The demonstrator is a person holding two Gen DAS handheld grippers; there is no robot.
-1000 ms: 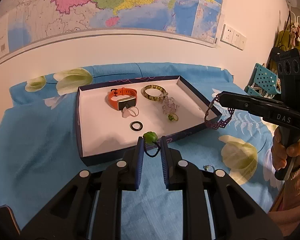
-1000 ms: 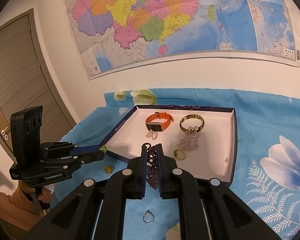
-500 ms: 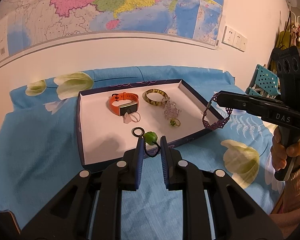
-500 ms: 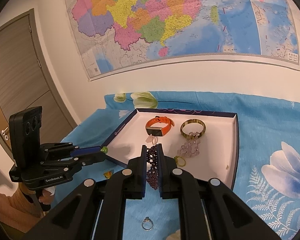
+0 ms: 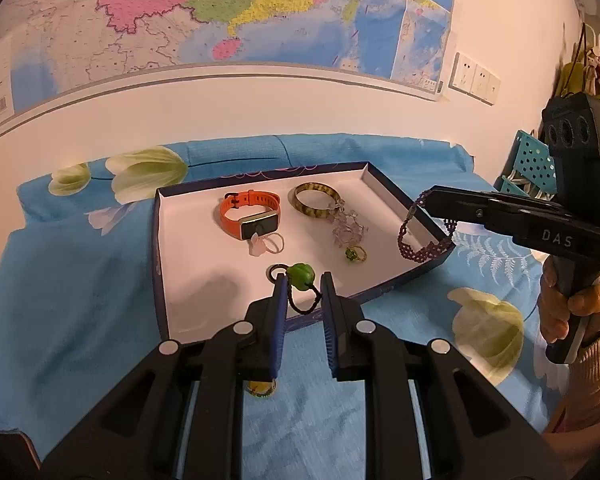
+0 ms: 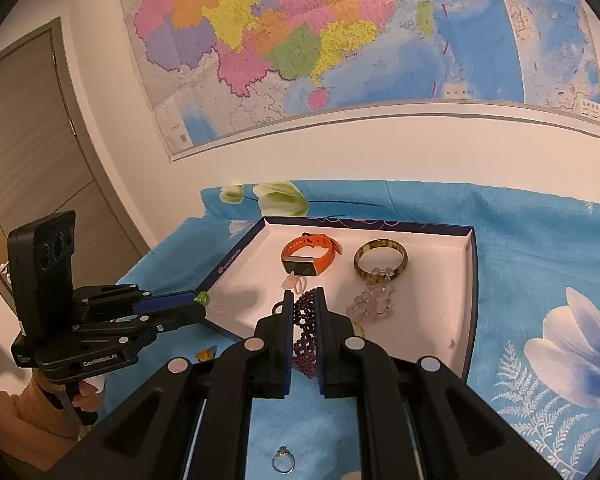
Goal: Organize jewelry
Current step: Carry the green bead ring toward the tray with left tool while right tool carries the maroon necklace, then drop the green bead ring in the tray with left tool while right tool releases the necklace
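Note:
A white tray with a dark blue rim (image 5: 160, 240) (image 6: 470, 280) lies on the blue flowered cloth. It holds an orange watch (image 5: 250, 216) (image 6: 310, 258), an amber bangle (image 5: 316, 200) (image 6: 381, 260), a pale bead bracelet (image 5: 348, 228), a green ring (image 5: 354, 254) and a black ring (image 5: 276, 270). My left gripper (image 5: 303, 284) is shut on a black cord with a green bead (image 5: 300, 276), held over the tray's near edge. My right gripper (image 6: 304, 308) is shut on a purple beaded bracelet (image 6: 306, 332) (image 5: 420, 248), hanging over the tray's near right corner.
A silver ring (image 6: 283, 460) and a small yellow piece (image 6: 204, 355) (image 5: 260, 390) lie on the cloth in front of the tray. A map covers the wall behind. A door (image 6: 28, 184) stands at the left. A teal basket (image 5: 532, 164) is at the right.
Both grippers have risen and moved a little forward toward the tray, each keeping its hold. The things in the tray have not moved.

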